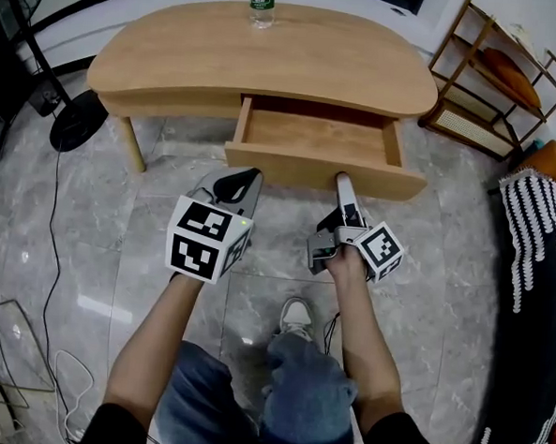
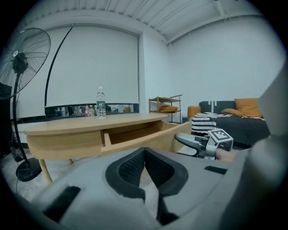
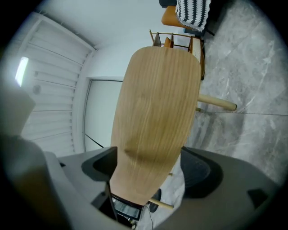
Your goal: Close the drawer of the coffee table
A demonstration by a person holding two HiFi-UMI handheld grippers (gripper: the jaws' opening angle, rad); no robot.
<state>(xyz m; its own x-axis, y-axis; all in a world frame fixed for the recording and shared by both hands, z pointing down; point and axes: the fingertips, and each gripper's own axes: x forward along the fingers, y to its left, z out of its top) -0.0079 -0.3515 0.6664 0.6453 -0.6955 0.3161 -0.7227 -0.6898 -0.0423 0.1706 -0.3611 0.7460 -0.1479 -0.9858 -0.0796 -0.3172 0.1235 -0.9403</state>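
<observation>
The wooden coffee table (image 1: 269, 61) has its drawer (image 1: 316, 139) pulled out toward me, and nothing lies inside it. My right gripper (image 1: 342, 181) is rolled on its side with its tip at the drawer front (image 1: 291, 168). In the right gripper view its jaws stand wide open and the drawer front (image 3: 155, 112) fills the gap close ahead of them; I cannot tell whether they touch it. My left gripper (image 1: 241, 181) hangs just short of the drawer front to the left, shut and empty. Its pads (image 2: 130, 168) meet in the left gripper view, with the drawer (image 2: 139, 134) beyond.
A water bottle (image 1: 261, 4) stands at the table's far edge. A floor fan (image 1: 78, 120) and its cable are at the left. A wooden rack (image 1: 498, 84) and a striped throw (image 1: 540, 242) are at the right. My shoe (image 1: 296, 316) rests on the marble floor.
</observation>
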